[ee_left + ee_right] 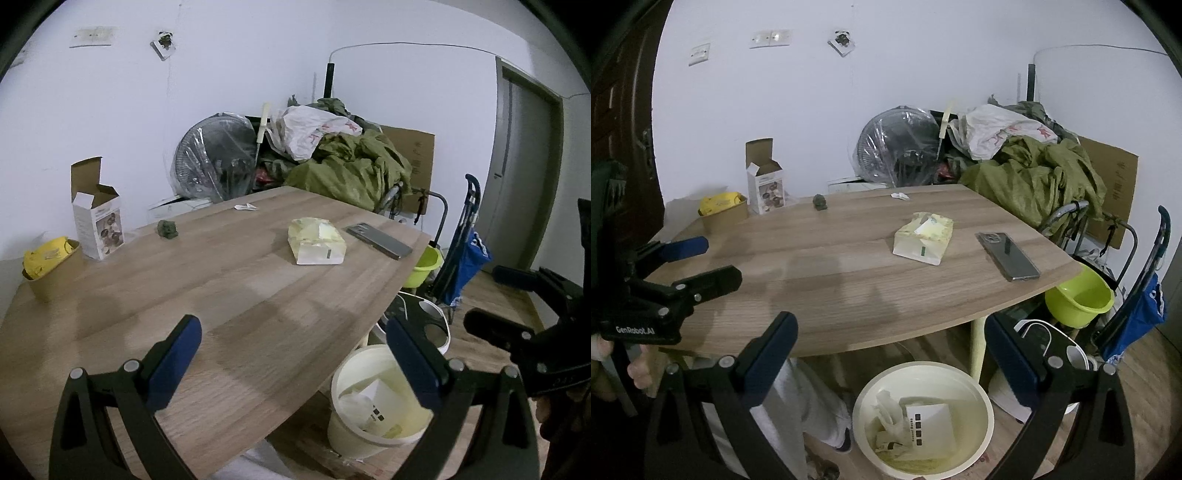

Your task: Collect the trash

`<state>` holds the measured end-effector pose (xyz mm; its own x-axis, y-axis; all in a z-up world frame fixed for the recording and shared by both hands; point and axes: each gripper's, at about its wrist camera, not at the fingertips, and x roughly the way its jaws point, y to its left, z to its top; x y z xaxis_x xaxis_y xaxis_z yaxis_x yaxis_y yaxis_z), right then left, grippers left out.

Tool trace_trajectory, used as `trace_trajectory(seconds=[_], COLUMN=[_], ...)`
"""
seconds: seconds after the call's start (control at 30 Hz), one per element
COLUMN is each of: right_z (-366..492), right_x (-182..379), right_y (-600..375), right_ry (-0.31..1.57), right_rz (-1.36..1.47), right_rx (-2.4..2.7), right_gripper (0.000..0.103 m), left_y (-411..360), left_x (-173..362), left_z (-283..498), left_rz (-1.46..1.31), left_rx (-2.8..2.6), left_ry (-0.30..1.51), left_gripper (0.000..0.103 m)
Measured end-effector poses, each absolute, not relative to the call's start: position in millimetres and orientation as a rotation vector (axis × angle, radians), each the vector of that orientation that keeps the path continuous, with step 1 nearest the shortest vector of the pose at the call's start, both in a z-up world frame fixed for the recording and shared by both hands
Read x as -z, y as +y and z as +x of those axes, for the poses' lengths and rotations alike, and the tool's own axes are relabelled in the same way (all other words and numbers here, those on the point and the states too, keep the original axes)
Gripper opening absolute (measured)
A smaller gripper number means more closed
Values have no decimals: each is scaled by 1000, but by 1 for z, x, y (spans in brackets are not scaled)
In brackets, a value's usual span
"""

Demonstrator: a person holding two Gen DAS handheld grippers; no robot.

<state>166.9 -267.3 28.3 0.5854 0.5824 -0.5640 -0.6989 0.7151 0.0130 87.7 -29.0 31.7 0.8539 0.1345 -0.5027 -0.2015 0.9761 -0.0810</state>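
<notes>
1. Both tools are spread wide and hold nothing. The left gripper (293,363) hangs over the near edge of the table (236,295). The right gripper (890,365) hangs lower, over the bin (979,391).
2. The bin sits on the floor just past the table edge, at the bottom of each picture. I think it is there so trash can drop straight in. It already holds a white card (932,424) and crumpled paper (890,410).
3. Trash still on the table: a small white scrap (245,207) and a little green lump (168,229) far back, and an open box (96,218) at the left.
4. The tissue pack (317,242) and phone (378,240) lie in the middle. I guess those are not trash.
5. The right view looks down into the bin and shows the person's grey trousers (798,398) under the table. The left view shows only part of the bin.
6. Each view shows the other tool at its side edge.
</notes>
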Motion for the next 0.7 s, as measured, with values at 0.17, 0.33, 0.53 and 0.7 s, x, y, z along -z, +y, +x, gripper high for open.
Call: trace_trajectory(seconds=[0.17, 0.33, 0.53, 0.7], right_z=[166, 166, 166, 167], right_x=[-29, -29, -30, -30], right_y=[-268, -269, -269, -270], right_ry=[574, 573, 575, 575], right_rz=[-219, -218, -215, -217], right_rx=[-749, -749, -744, -745], right_gripper=[101, 101, 101, 101], left_y=[-30, -31, -34, -33], left_x=[-32, -32, -33, -33], left_z=[89, 89, 90, 90], left_rz=[-132, -131, -130, -129], left_rx=[-171, -171, -165, -163], left_ry=[519, 519, 519, 519], left_gripper=[100, 100, 100, 100])
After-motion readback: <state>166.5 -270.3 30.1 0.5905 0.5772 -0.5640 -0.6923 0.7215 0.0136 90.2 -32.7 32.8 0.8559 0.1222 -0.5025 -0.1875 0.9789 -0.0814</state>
